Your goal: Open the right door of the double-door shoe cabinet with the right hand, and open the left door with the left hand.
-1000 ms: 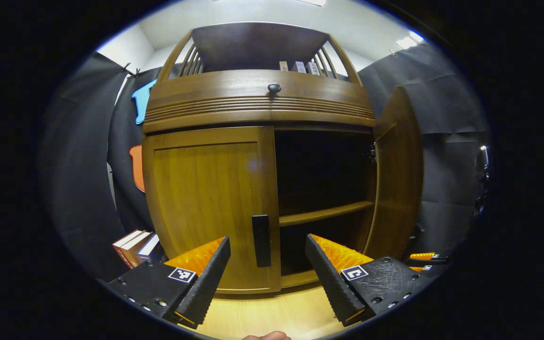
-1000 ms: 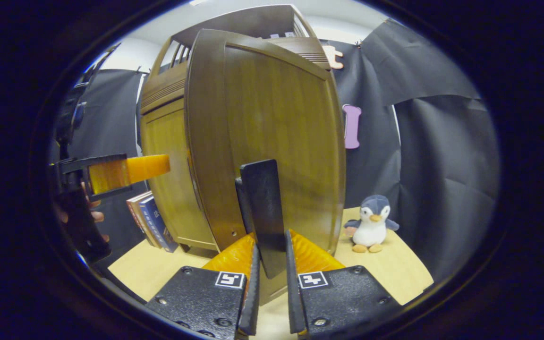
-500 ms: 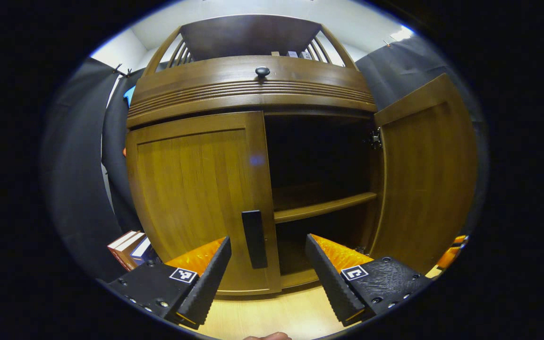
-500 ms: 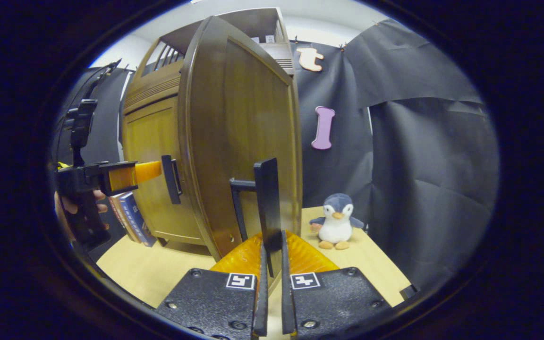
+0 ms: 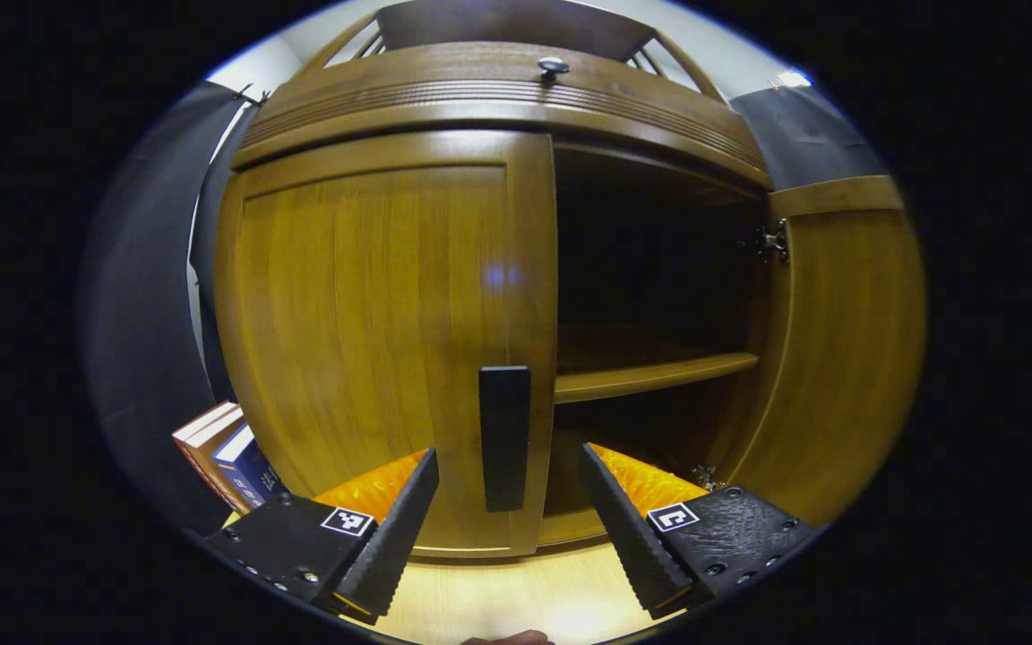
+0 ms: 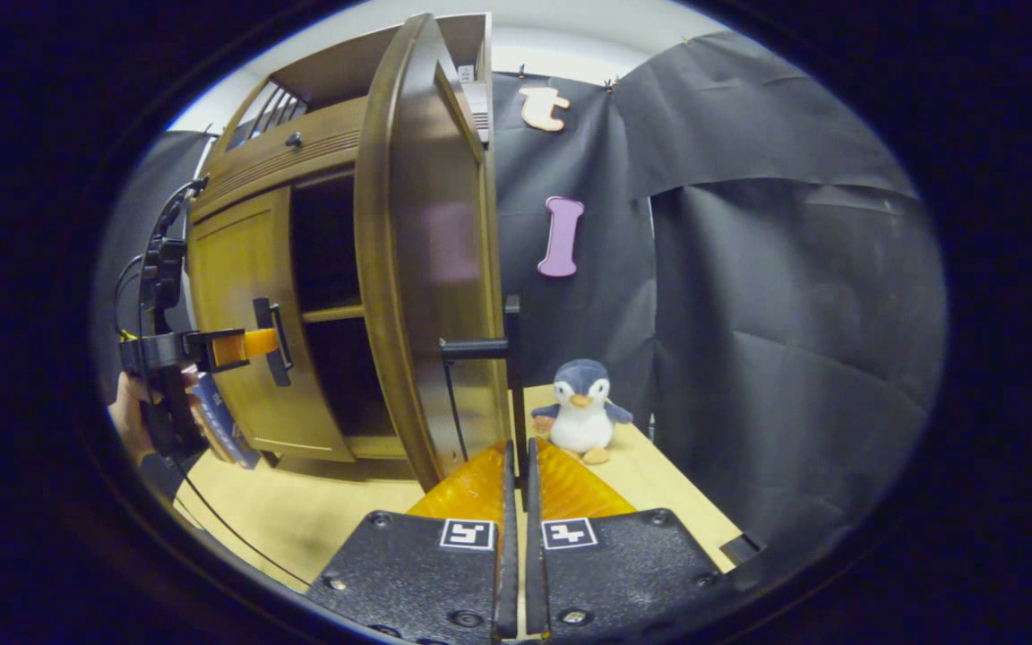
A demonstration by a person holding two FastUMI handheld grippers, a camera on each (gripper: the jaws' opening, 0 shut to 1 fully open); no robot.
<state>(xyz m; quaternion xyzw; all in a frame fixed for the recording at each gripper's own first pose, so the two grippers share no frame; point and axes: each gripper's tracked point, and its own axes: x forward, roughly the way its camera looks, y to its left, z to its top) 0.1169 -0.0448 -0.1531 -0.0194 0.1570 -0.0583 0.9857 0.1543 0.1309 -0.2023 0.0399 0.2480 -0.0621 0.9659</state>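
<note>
Cabinet interior (image 5: 650,260) in deep shadow, contents unreadable

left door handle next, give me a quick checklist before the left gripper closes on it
1. Right door swung wide: ok.
2. Right gripper shut on right door handle: ok.
3. Left gripper open: ok.
4. Left door handle centred between its fingers: ok.
5. Fingers far enough forward to straddle the handle: cannot tell.
6. Left door not opened yet: ok.

Right door (image 6: 426,269) swung wider; left tool (image 5: 507,502) neared handle (image 5: 504,437).
</note>
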